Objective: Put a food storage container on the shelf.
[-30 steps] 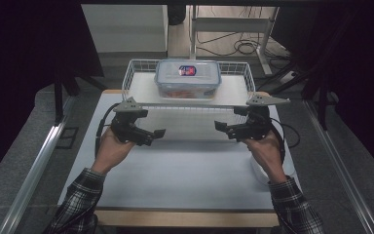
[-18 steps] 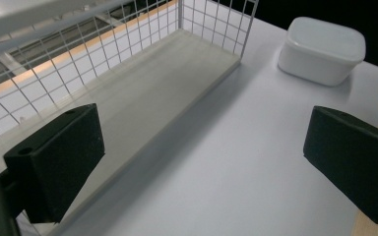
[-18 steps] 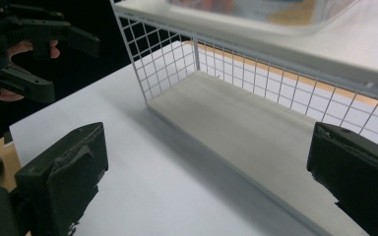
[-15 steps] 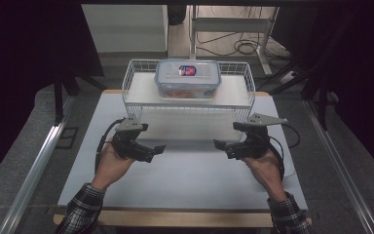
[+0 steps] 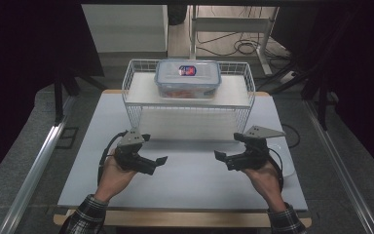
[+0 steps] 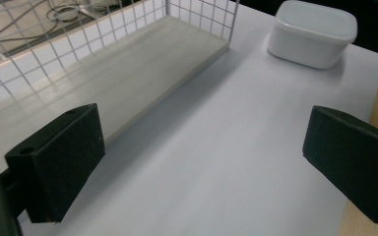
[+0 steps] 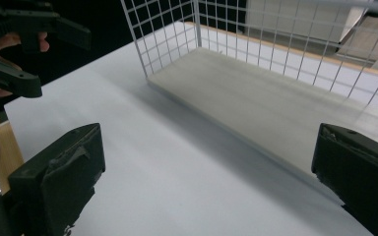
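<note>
Wire basket (image 5: 187, 100) at the far middle of the desk (image 5: 185, 180), grippers held before it
White grid walls, pale board floor; a clear lidded container (image 5: 188, 78) rests on top. Left gripper (image 5: 157, 155) and right gripper (image 5: 226, 150) hover over the desk, well apart, jaws wide apart and empty; a white tub (image 6: 312, 32) stands nearby

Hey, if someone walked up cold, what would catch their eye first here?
Probably the clear lidded container with the red label, sitting on top of the white wire rack at the table's far edge. Then the left gripper and right gripper, both open, held over the white table and pointing toward each other. A white lidded tub sits off near the table's edge.
</note>
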A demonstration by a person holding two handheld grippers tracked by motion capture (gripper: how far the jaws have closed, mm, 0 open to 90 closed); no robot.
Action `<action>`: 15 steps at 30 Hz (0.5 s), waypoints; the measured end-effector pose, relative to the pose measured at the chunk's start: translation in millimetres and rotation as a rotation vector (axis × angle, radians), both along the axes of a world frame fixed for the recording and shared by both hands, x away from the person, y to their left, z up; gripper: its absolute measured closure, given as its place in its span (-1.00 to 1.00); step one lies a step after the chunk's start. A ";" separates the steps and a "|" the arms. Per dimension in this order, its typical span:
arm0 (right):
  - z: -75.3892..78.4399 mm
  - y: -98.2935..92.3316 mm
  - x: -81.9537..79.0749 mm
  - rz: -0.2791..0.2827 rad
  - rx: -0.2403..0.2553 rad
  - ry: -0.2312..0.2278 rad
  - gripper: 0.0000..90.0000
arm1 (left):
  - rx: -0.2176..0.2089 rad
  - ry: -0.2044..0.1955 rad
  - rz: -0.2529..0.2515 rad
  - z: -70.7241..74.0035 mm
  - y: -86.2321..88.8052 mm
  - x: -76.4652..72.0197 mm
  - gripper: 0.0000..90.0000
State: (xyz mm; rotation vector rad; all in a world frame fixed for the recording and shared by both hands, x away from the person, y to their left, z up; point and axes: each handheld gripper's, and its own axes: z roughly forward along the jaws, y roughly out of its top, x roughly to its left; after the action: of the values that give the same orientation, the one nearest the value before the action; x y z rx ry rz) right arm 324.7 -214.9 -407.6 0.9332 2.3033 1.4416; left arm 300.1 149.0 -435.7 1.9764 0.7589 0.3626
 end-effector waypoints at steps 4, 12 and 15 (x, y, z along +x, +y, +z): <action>-7.6 -0.6 -5.1 -0.001 -0.005 0.009 -1.00 | -0.004 -0.003 0.006 -2.6 1.2 -5.9 -0.96; -21.6 -1.7 -16.3 -0.006 -0.006 0.017 -0.99 | 0.000 -0.012 0.023 -14.9 7.5 -19.1 -0.94; -26.5 -1.6 -20.7 -0.006 -0.013 0.018 -0.98 | -0.010 -0.003 0.026 -22.7 10.2 -22.9 -0.94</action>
State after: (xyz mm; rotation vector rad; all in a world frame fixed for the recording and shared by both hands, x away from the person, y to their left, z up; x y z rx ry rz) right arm 304.1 -216.5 -434.1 0.9523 2.3174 1.4193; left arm 277.2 159.2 -458.3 1.9572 0.7842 0.3764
